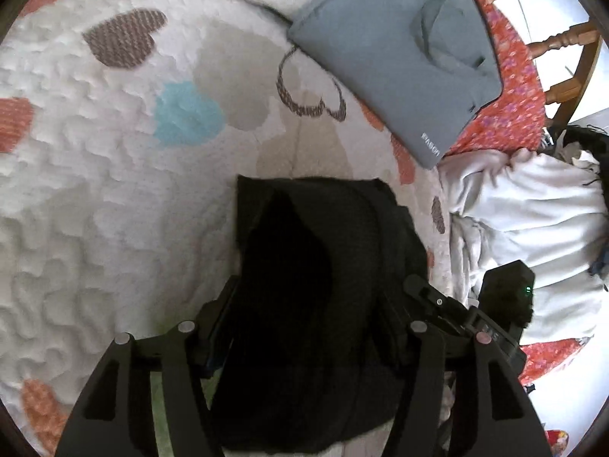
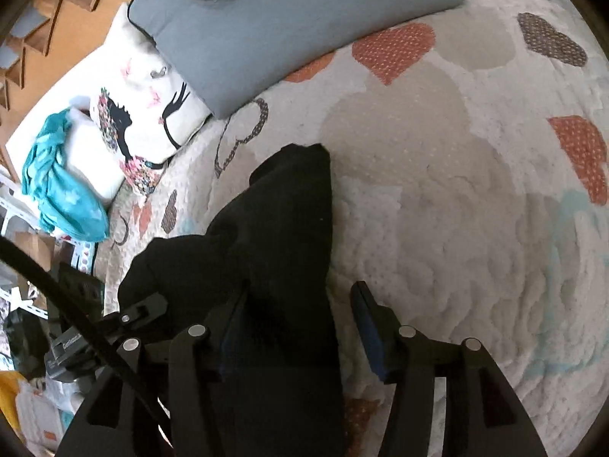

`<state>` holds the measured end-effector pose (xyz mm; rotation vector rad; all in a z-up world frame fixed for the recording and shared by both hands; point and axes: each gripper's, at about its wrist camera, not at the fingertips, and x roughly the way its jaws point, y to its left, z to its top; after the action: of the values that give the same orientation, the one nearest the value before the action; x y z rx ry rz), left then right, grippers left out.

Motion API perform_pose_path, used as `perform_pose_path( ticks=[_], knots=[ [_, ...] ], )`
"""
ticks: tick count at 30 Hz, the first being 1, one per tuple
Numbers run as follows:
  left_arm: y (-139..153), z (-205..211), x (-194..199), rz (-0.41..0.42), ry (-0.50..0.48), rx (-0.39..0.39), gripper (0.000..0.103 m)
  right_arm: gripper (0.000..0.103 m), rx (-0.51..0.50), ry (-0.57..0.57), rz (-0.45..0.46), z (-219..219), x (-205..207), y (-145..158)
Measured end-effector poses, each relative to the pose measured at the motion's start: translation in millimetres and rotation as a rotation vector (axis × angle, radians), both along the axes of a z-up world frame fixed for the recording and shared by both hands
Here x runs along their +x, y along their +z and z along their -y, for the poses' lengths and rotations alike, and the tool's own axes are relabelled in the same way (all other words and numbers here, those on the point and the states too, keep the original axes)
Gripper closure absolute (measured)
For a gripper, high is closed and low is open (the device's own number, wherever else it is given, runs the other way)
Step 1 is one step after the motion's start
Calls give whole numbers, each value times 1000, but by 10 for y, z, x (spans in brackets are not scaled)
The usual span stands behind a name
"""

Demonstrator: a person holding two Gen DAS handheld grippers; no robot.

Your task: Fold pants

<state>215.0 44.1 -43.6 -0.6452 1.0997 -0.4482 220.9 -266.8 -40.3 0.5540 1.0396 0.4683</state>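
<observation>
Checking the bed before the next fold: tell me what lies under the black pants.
The black pants rest on the heart-print quilt, which shows on both sides of them. Whatever lies directly beneath the fabric is covered. The grey cushion lies apart, further up the bed.

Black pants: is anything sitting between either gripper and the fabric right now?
Nothing visible. The black pants lie directly between the open fingers of the left gripper and the right gripper. The grey cushion sits well beyond them on the quilt.

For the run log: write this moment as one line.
black pants folded on heart quilt | left gripper open astride pants | right gripper open, pants between fingers
</observation>
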Motion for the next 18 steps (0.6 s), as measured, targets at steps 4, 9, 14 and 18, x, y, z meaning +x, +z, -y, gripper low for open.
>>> perform_pose_path(
  ticks=[4,9,14,18],
  knots=[
    [274,-311,-142,48,73,-30,42,44,13,-45,96,156,-213,307],
    [583,-260,-127,125,92,-45,42,44,60,15,179,83,-592,565],
    [551,231,71,133,20,63,42,44,52,107,201,-237,-917,491],
    [306,406,299,93,34,213,40,44,33,127,147,-345,-939,163]
  ],
)
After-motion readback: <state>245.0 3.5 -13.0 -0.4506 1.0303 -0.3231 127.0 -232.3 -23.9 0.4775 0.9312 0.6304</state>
